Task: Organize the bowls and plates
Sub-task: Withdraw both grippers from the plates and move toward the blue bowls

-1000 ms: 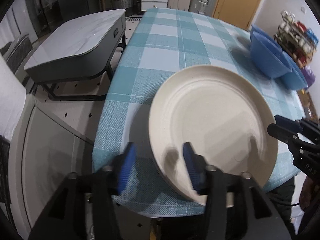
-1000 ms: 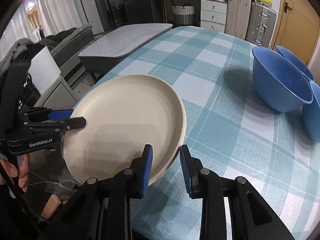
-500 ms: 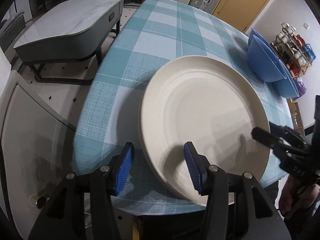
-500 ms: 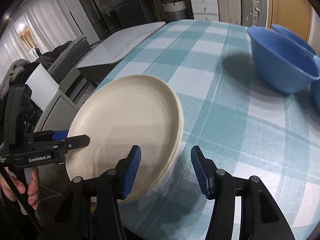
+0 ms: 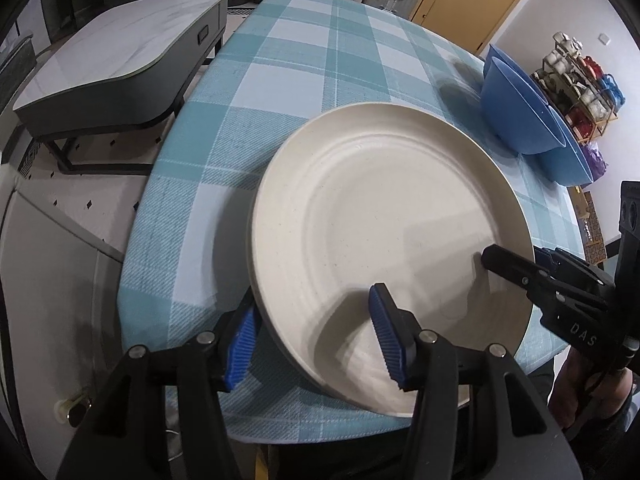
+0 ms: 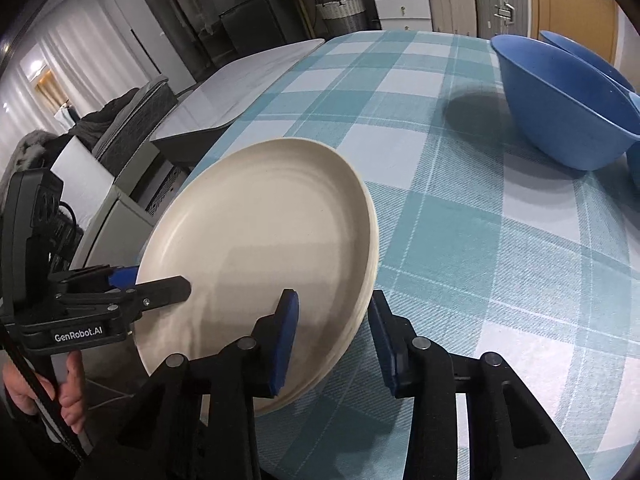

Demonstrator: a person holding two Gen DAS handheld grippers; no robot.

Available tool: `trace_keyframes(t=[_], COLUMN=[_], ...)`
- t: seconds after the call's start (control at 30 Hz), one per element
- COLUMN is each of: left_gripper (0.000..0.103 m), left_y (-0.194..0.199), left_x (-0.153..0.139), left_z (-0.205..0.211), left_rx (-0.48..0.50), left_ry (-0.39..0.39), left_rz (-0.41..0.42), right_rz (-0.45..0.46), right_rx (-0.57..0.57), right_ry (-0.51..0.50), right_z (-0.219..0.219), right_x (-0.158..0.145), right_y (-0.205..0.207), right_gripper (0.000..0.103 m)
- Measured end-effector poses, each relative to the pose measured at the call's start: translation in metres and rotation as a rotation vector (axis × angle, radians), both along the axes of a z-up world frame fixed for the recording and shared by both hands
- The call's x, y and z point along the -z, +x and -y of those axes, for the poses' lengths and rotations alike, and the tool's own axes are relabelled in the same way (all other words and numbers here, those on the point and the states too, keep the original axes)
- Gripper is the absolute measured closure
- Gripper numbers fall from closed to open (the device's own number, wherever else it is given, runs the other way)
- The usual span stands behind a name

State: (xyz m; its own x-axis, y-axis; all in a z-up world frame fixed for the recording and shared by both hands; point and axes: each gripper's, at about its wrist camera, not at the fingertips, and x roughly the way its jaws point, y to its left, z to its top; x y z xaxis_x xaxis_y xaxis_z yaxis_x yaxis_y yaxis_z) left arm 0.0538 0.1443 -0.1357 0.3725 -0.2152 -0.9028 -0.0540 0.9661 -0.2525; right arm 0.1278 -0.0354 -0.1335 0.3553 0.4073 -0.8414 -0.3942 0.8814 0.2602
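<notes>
The left gripper has its fingers half-spread across the near left rim of the plates. One pad sits over the plate face and the other just outside and below the rim, with no squeeze showing. The right gripper straddles the right rim, and its jaws are closing. The rim is between them, but a gap shows beside the outer pad, so it has no grip yet.

The plates are stacked at the near left corner of the table, which has a checked cloth. Their near rim seems to hang a little over the table edge. Whether the stack lies flat or is tipped up, I cannot tell.

The step in hand looks like taking the stack from both sides. To do it well:
- Bring each lower pad fully under the bottom plate, not between layers.
- Close both sides evenly before any lift.
- Keep the stack level, since smooth plates will likely slide on each other.
- Draw it away from the table edge rather than toward it.

Counted:
- Two grippers.
- One hand in view, on the left handle.
- One stack of cream plates. The right wrist view shows several layered rims, probably three or four, too tight to count surely.
- Three blue bowls on the far right, close together and well apart from the plates.
</notes>
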Motion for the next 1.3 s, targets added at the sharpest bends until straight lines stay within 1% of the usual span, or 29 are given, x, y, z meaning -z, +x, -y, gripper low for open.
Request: trace_keyframes(t=[0.33, 0.5, 0.53, 0.63, 0.77, 0.83, 0.93, 0.97, 1.0, 1.03, 1.07, 1.1, 1.2, 1.27, 1.3], left_gripper=[0.05, 0.05, 0.05, 0.049, 0.048, 0.048, 0.047, 0.046, 0.04, 0.034, 0.02, 0.013, 0.005, 0.004, 0.004], left_y=[0.03, 0.039, 0.038, 0.035, 0.028, 0.022, 0.014, 0.012, 0.01, 0.01, 0.009, 0.006, 0.002, 0.006, 0.008], left_x=[0.0, 0.0, -0.001, -0.012, -0.029, -0.042, -0.065, -0.073, -0.081, -0.088, -0.096, -0.106, -0.129, -0.137, -0.142], left_z=[0.015, 0.015, 0.015, 0.01, 0.001, -0.001, 0.008, 0.014, 0.021, 0.027, 0.035, 0.045, 0.074, 0.091, 0.101], left_rx=[0.024, 0.028, 0.025, -0.008, -0.05, -0.076, -0.07, -0.069, -0.07, -0.07, -0.061, -0.044, -0.003, 0.025, 0.045], left_ry=[0.013, 0.018, 0.032, 0.117, 0.122, 0.128, 0.149, 0.167, 0.186, 0.196, 0.199, 0.2, 0.236, 0.253, 0.254], left_rz=[0.0, -0.003, 0.006, 0.065, 0.114, 0.156, 0.228, 0.257, 0.282, 0.299, 0.331, 0.38, 0.489, 0.514, 0.524], right_rz=[0.019, 0.039, 0.044, 0.076, 0.142, 0.174, 0.239, 0.26, 0.284, 0.301, 0.327, 0.355, 0.424, 0.473, 0.502], right_rx=[0.05, 0.037, 0.035, 0.044, 0.072, 0.099, 0.144, 0.155, 0.167, 0.174, 0.186, 0.2, 0.226, 0.246, 0.26], right_ry=[-0.022, -0.04, -0.04, -0.036, -0.029, -0.01, 0.02, 0.027, 0.034, 0.037, 0.04, 0.046, 0.068, 0.069, 0.063], right_z=[0.016, 0.019, 0.019, 0.023, 0.033, 0.043, 0.06, 0.065, 0.072, 0.076, 0.082, 0.088, 0.103, 0.113, 0.118], right_x=[-0.004, -0.007, -0.008, -0.014, -0.03, -0.042, -0.064, -0.071, -0.08, -0.086, -0.095, -0.103, -0.124, -0.139, -0.146], right_y=[0.021, 0.021, 0.02, 0.016, 0.008, 0.005, -0.004, -0.006, -0.01, -0.012, -0.017, -0.022, -0.033, -0.041, -0.046], right_gripper=[0.07, 0.07, 0.07, 0.07, 0.069, 0.068, 0.067, 0.066, 0.061, 0.059, 0.058, 0.058, 0.057, 0.051, 0.05])
